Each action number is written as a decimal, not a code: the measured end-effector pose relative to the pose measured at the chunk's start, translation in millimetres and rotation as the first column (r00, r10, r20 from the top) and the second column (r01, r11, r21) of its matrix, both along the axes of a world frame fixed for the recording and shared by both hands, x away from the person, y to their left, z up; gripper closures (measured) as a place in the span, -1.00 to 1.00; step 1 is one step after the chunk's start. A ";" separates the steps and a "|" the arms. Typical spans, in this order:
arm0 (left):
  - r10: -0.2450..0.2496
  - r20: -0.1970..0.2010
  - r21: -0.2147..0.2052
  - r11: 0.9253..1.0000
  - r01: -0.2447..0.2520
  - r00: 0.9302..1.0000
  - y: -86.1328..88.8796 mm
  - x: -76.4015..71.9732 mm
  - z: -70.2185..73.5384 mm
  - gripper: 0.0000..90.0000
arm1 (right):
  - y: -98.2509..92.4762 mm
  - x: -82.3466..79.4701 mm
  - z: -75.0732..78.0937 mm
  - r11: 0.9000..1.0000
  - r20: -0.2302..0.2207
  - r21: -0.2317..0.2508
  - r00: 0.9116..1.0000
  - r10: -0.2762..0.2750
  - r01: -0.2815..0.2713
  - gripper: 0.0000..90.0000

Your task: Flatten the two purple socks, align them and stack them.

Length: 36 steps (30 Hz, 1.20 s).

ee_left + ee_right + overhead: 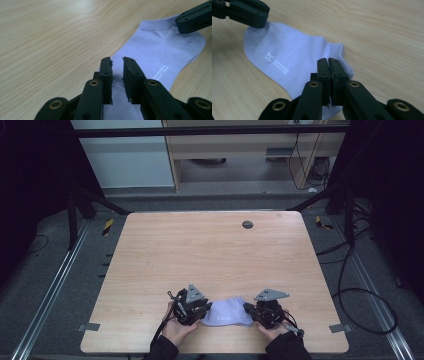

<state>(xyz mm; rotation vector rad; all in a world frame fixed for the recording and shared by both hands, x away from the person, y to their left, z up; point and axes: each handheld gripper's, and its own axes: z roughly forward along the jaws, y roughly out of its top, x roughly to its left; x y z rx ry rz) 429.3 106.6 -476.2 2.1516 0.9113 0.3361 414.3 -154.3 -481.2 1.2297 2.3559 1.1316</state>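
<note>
Lying flat near the table's (150,255) front edge, the pale lilac sock (227,313) sits between both tools. The right gripper (328,60) has its jaws pressed together over one end of the sock, seemingly pinching fabric. The left gripper (117,60) stands slightly apart above the other end. The step looks like securing both ends; next, the left jaws need to close on cloth.

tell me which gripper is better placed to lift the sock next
Probably the right gripper: its jaws are pressed together over the sock edge, seemingly pinching it. The left gripper hovers over the other end with a gap between its jaws.
</note>
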 end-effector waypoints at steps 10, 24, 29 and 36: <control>-0.033 -0.051 0.048 0.998 0.035 0.998 -1.9 -2.1 -13.4 0.77 | -1.6 -2.5 -14.0 0.998 -0.061 -0.047 0.998 0.028 -0.031 1.00; 0.055 0.048 -0.047 0.998 -0.052 0.997 39.8 0.8 13.3 0.19 | -34.4 8.5 0.7 0.996 0.089 0.047 0.993 -0.081 0.077 0.25; 0.125 0.055 -0.067 0.990 -0.121 0.991 68.0 6.0 14.5 0.01 | -51.1 17.6 -0.9 0.986 0.097 0.055 0.982 -0.163 0.159 -0.07; 0.192 0.080 -0.080 0.979 -0.186 0.978 106.4 12.5 13.3 -0.20 | -75.8 25.2 -2.1 0.967 0.094 0.061 0.963 -0.252 0.247 -0.28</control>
